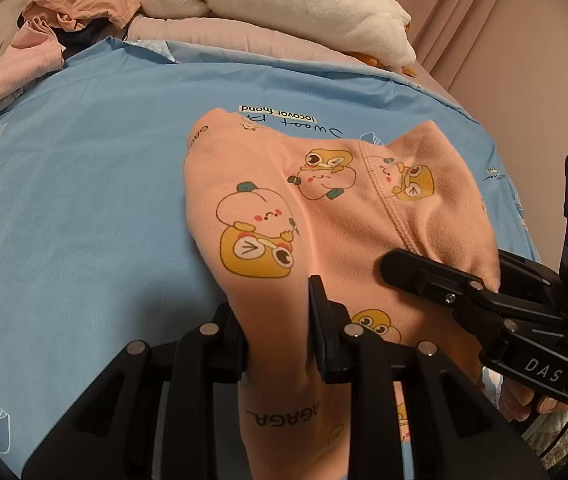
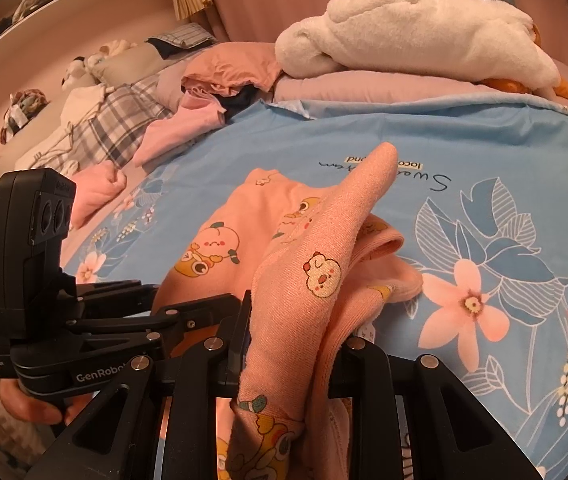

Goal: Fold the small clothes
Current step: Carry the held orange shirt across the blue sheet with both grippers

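Note:
A small pink garment (image 1: 323, 208) with yellow cartoon prints lies partly folded on the blue floral sheet (image 1: 84, 200). My left gripper (image 1: 276, 320) is shut on its near left part. The right gripper (image 1: 435, 280) reaches in from the right and grips the garment's right edge. In the right wrist view my right gripper (image 2: 287, 344) is shut on a raised fold of the garment (image 2: 315, 264), which stands up between the fingers. The left gripper (image 2: 124, 312) shows at the left, holding the same garment.
A white plush duck (image 2: 415, 36) lies on a pink quilt at the back. A heap of pink and peach clothes (image 2: 212, 88) sits at the back left. Plaid pillows (image 2: 100, 124) lie further left. Curtains hang behind the bed.

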`<action>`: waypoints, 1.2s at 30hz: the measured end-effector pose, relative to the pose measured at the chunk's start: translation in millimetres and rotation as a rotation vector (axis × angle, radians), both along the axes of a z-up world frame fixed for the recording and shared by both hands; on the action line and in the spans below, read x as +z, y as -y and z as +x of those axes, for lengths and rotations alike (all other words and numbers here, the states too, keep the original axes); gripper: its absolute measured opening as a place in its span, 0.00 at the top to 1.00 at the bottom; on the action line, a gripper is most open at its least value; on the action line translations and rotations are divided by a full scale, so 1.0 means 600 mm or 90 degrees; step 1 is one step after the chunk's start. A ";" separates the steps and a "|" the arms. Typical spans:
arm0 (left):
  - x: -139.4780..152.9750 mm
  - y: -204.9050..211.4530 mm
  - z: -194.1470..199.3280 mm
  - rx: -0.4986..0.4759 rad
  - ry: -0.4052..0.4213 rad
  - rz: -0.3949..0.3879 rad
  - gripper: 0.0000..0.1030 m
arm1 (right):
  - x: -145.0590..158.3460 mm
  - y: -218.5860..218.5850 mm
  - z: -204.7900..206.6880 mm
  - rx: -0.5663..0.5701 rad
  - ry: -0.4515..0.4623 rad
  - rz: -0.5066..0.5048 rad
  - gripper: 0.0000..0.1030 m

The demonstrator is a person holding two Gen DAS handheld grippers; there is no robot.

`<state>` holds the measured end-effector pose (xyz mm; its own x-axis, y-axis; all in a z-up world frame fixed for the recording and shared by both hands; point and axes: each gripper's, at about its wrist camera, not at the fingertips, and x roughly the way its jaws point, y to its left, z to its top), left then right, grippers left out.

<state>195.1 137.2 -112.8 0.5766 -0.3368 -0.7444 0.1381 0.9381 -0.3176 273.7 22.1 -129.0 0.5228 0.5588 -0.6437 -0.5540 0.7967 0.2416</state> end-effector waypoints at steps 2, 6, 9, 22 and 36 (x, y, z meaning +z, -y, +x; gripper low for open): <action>0.000 0.000 0.000 0.000 -0.001 0.000 0.75 | -0.001 0.000 0.000 0.000 -0.001 0.000 0.74; -0.002 0.001 0.000 0.001 -0.002 0.001 0.75 | 0.000 0.000 0.001 0.000 -0.002 0.000 0.74; -0.002 0.001 0.001 0.000 -0.003 0.001 0.75 | 0.000 0.000 0.001 0.000 -0.002 0.000 0.74; -0.007 -0.001 0.006 0.001 -0.011 0.002 0.75 | -0.001 -0.005 0.003 0.000 -0.004 -0.002 0.74; -0.011 0.003 0.012 0.001 -0.021 0.006 0.75 | -0.011 -0.005 0.002 0.000 -0.010 -0.004 0.74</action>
<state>202.5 135.7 -119.5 0.5522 -0.3294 -0.7658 0.1263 0.9411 -0.3137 274.7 25.1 -135.8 0.5124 0.5551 -0.6552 -0.5508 0.7978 0.2452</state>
